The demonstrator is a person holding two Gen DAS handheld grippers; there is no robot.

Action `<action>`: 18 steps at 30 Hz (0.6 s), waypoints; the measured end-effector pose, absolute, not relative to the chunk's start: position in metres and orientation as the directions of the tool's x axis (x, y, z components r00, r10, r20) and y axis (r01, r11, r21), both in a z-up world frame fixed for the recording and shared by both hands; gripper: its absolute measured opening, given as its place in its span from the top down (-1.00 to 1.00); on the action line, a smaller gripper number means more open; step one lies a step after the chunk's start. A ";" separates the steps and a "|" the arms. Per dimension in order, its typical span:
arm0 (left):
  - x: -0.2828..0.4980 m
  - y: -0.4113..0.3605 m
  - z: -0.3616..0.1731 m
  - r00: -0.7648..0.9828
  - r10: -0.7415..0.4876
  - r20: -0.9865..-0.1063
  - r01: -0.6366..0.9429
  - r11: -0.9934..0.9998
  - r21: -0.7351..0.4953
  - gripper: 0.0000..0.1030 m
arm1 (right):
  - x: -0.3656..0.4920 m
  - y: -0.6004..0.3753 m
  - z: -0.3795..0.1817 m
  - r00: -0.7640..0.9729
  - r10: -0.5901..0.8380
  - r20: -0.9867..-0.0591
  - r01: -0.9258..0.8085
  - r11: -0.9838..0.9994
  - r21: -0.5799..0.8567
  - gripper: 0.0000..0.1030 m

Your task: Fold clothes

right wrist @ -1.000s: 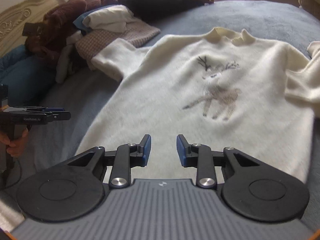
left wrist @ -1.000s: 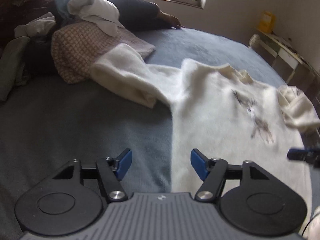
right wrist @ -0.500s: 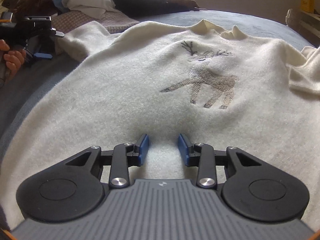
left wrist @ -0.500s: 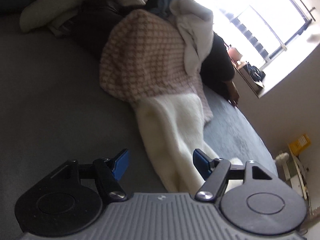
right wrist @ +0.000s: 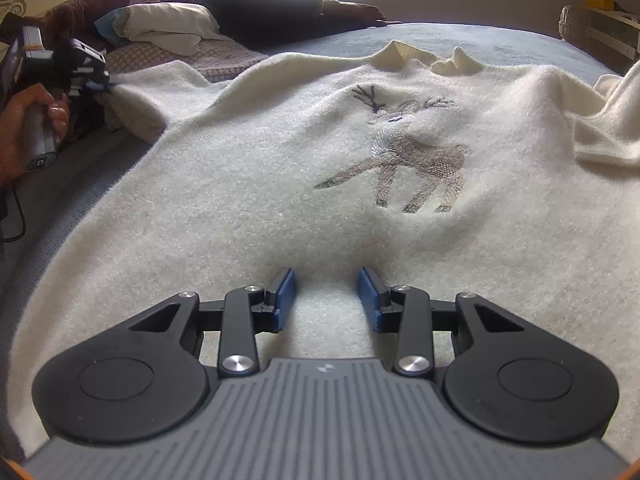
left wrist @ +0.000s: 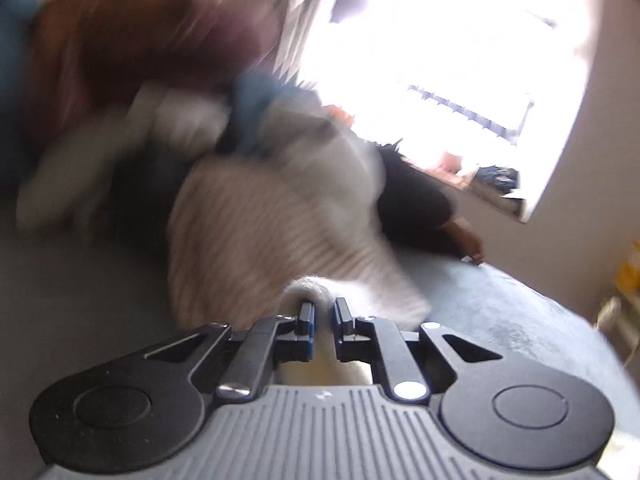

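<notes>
A cream sweater (right wrist: 280, 168) with a grey deer on its chest lies flat, front up, on the blue-grey bed. My right gripper (right wrist: 327, 296) is open, its blue pads resting low on the sweater's lower body. My left gripper (left wrist: 323, 310) is shut on the end of the sweater's left sleeve (left wrist: 310, 286). It also shows in the right wrist view (right wrist: 96, 84), hand-held, at the sleeve's cuff (right wrist: 144, 92). The other sleeve (right wrist: 608, 128) lies bunched at the right. The left wrist view is blurred by motion.
A pile of other clothes (right wrist: 168, 32) lies at the head of the bed, with a checked pink garment (left wrist: 248, 232) and dark items (right wrist: 272, 12). A bright window (left wrist: 440, 60) is behind. The bedcover (right wrist: 60, 184) shows at the left of the sweater.
My left gripper has closed on the sleeve end and its view has swung toward the clothes pile. My right gripper has settled lower on the sweater body and stays open.
</notes>
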State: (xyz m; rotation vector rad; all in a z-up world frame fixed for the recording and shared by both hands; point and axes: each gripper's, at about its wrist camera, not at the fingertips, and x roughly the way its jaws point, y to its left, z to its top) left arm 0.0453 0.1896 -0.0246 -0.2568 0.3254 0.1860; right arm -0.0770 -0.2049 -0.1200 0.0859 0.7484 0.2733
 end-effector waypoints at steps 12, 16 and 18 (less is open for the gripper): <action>-0.015 0.042 -0.076 0.694 -0.373 -0.616 0.453 0.891 -0.029 0.33 | -0.076 -0.205 -0.120 0.697 0.288 -0.656 -0.232 0.957 0.174 0.25; -0.032 0.071 -0.070 0.712 -0.394 -0.581 0.404 0.907 -0.119 -0.12 | -0.075 -0.206 -0.120 0.694 0.292 -0.658 -0.236 0.956 0.176 0.24; -0.033 0.097 -0.061 0.736 -0.399 -0.546 0.347 0.916 -0.201 -0.21 | -0.075 -0.206 -0.119 0.692 0.294 -0.659 -0.237 0.955 0.177 0.24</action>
